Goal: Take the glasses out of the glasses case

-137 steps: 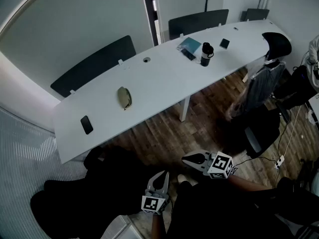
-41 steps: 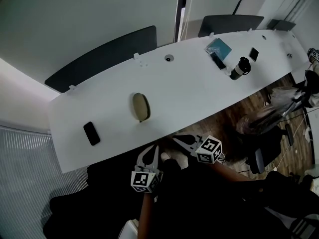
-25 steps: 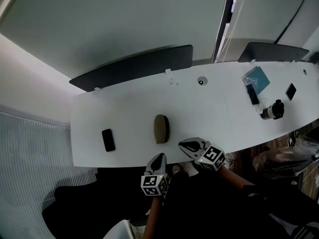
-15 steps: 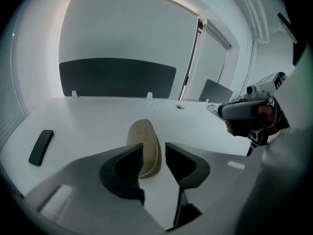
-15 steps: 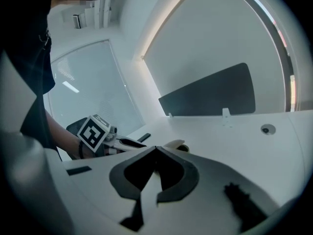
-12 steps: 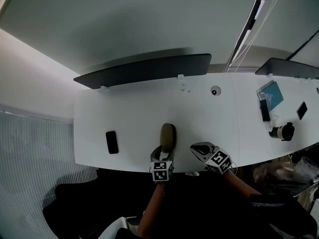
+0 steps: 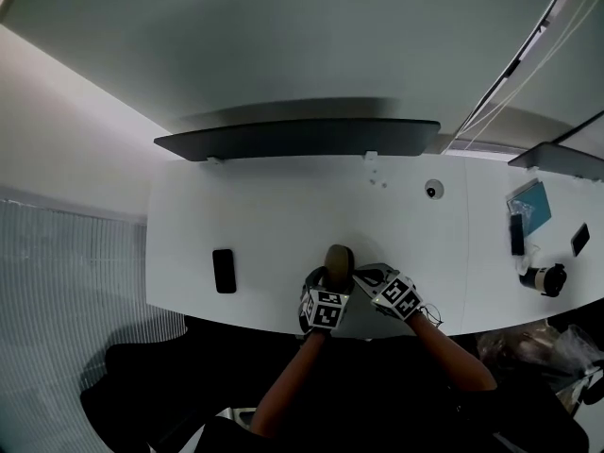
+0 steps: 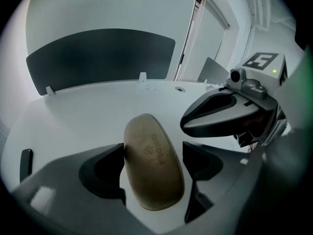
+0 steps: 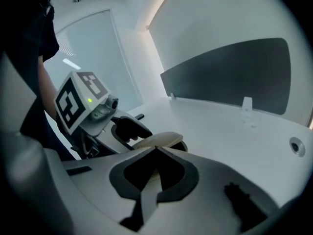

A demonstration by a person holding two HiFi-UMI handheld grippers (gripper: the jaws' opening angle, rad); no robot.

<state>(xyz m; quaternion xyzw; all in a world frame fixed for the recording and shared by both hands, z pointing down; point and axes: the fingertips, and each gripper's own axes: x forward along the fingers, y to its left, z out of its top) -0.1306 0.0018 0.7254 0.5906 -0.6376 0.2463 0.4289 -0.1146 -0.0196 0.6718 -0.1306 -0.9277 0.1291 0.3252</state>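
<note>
Left gripper view: the tan glasses case (image 8: 151, 180) lies closed at centre frame on the white table (image 8: 88, 116). It sits between the left gripper's (image 8: 152, 153) jaws, which have just been opening wide. The right gripper (image 9: 156, 150), jaws together, hovers just beside it.

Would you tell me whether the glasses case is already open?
No, the tan glasses case lies on the table as one closed shell, with no glasses showing.

Grey L tool (image 8: 152, 155), R tool (image 9: 156, 151), b&w marker cubes (image 7: 324, 310).
</note>
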